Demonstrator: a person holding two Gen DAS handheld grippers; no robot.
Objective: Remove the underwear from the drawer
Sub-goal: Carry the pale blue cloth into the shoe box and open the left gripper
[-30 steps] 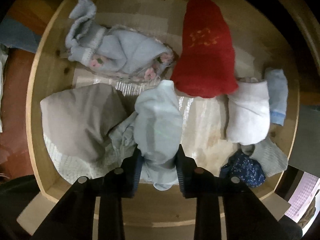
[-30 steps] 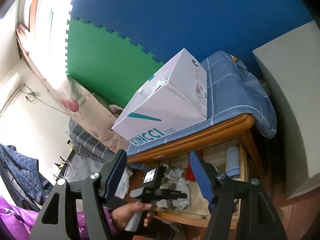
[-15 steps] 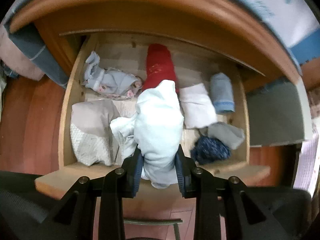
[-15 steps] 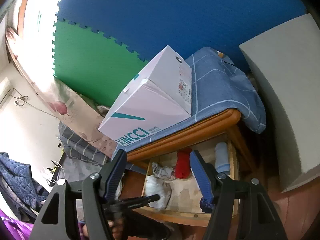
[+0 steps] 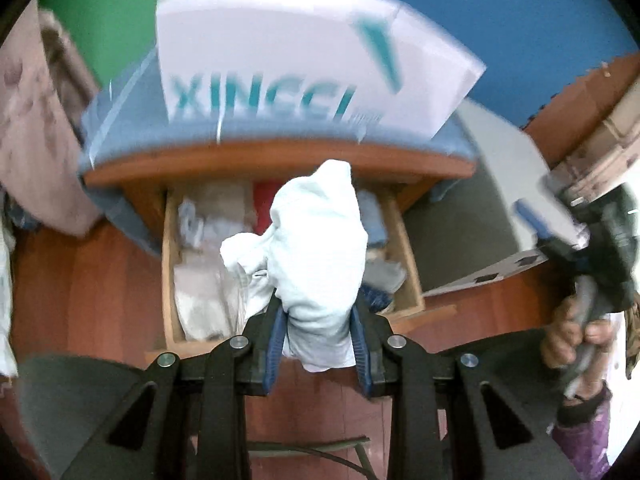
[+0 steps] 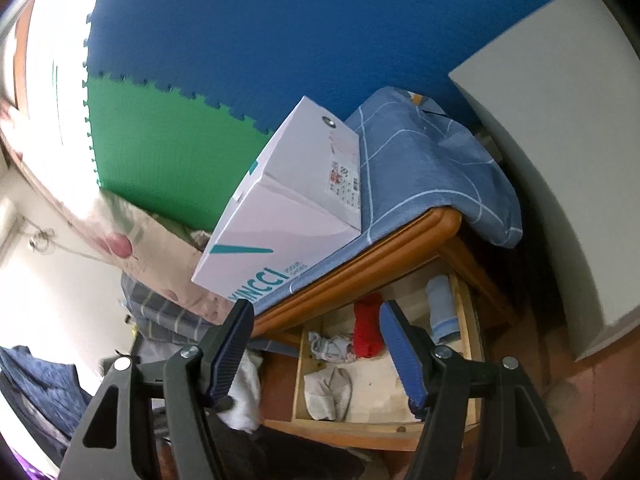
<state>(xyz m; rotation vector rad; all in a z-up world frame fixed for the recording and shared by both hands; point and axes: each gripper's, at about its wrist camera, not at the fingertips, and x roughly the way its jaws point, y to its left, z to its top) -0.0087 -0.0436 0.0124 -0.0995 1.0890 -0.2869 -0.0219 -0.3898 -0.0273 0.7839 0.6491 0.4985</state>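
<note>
My left gripper (image 5: 318, 340) is shut on a pale blue piece of underwear (image 5: 316, 248) and holds it well above the open wooden drawer (image 5: 170, 280). The underwear also shows at the lower left of the right wrist view (image 6: 246, 396). My right gripper (image 6: 316, 344) is open and empty, held off to the right of the drawer (image 6: 298, 380), and it shows in the left wrist view (image 5: 592, 248). In the drawer lie a red roll (image 6: 368, 332), a light blue roll (image 6: 440, 308), a grey floral piece (image 6: 330, 346) and a beige piece (image 6: 328, 394).
A white XINCCI box (image 5: 304, 68) sits on a blue checked cloth (image 6: 424, 168) on the cabinet top. A grey-white panel (image 6: 560, 152) stands to the right. Red-brown floor (image 5: 80, 280) surrounds the cabinet. Bedding (image 6: 152, 248) lies to the left.
My left gripper has risen and pulled back with the pale blue underwear, lifting it out of the drawer. The view tilted up to the box. The right gripper shifted slightly.
</note>
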